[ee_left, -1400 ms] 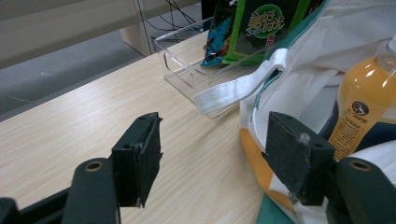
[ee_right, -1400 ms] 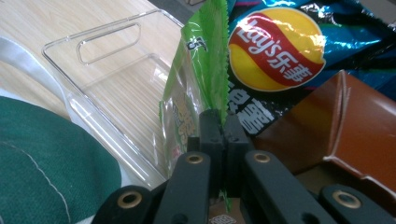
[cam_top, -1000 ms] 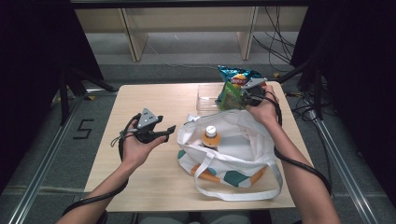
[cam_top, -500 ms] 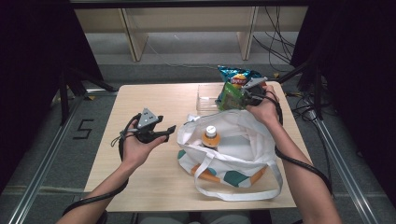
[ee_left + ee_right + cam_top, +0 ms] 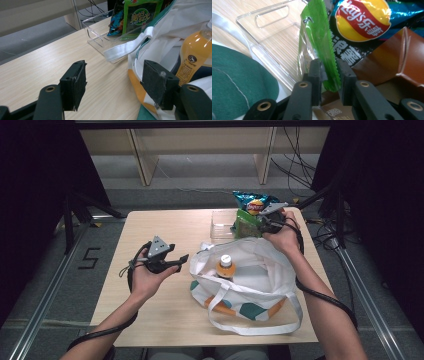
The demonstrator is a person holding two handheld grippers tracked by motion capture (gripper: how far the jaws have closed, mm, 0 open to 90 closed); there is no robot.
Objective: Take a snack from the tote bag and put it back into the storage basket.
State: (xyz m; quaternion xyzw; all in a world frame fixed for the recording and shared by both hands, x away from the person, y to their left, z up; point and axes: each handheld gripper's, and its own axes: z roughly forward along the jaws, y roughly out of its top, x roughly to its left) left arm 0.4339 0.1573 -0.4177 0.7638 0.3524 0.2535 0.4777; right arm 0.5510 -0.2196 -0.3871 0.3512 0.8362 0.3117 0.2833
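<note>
My right gripper (image 5: pixel 256 221) is at the far right of the table, at a green snack packet (image 5: pixel 245 224) that stands in a clear plastic tray (image 5: pixel 219 226). In the right gripper view its jaws (image 5: pixel 329 68) have just been opening. The packet's serrated edge (image 5: pixel 325 60) sits loosely between the pads. A blue Lay's chip bag (image 5: pixel 364 17) stands behind it. My left gripper (image 5: pixel 179 261) is held open above the table's left half, empty (image 5: pixel 115 80), pointing at a white tote bag (image 5: pixel 255 270). An orange juice bottle (image 5: pixel 226 266) stands upright inside the bag.
A brown carton (image 5: pixel 397 57) lies in the tray beside the chip bag. The tote's white strap (image 5: pixel 125 47) drapes toward the tray. Black cables trail from both grippers along the forearms. Bare wooden tabletop (image 5: pixel 165 227) lies to the left of the bag.
</note>
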